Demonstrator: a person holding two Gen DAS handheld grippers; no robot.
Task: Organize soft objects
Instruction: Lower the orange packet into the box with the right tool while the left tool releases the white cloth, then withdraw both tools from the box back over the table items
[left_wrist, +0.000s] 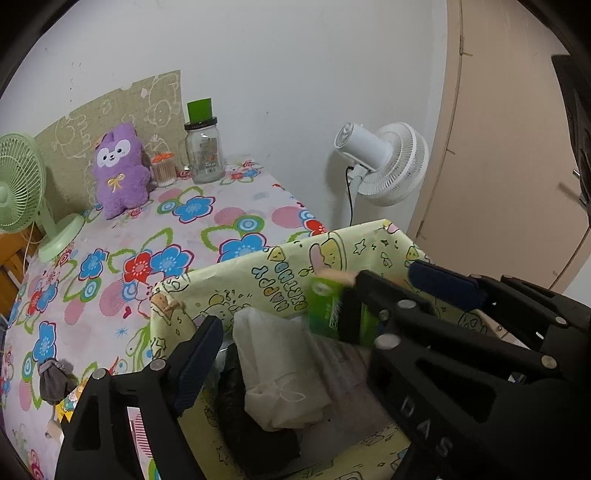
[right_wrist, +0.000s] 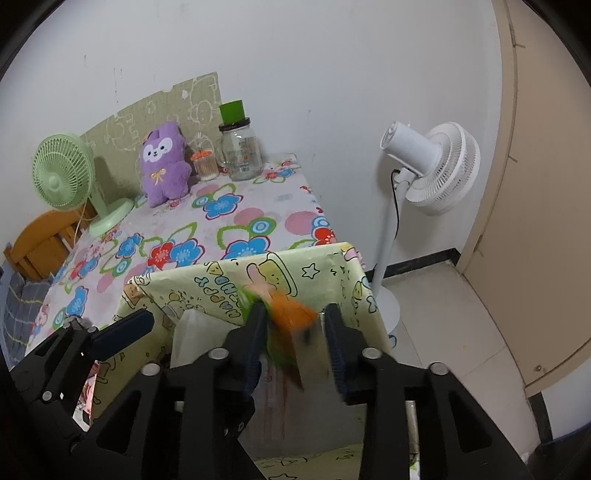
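Observation:
A yellow-green cartoon-print box (left_wrist: 221, 295) (right_wrist: 314, 266) stands open at the table's near right corner. Both grippers reach into it. My left gripper (left_wrist: 290, 308) is open, its fingers apart on either side of a white cloth bundle (left_wrist: 277, 369) that lies on dark fabric (left_wrist: 258, 424). My right gripper (right_wrist: 295, 314) is open around a blurred orange-and-green packet (right_wrist: 291, 321) (left_wrist: 328, 314), with a gap at its right pad (right_wrist: 334, 343). A purple plush (left_wrist: 120, 170) (right_wrist: 164, 166) sits at the table's far end. A grey cloth (left_wrist: 53, 380) lies left of the box.
A green desk fan (left_wrist: 18, 192), a swab pot (left_wrist: 164, 170) and a glass jar (left_wrist: 203, 155) with a green cup on top stand along the table's far end. A white pedestal fan (right_wrist: 428, 166) and a door (right_wrist: 546, 221) are right of the table. A wooden chair (right_wrist: 40, 240) is left.

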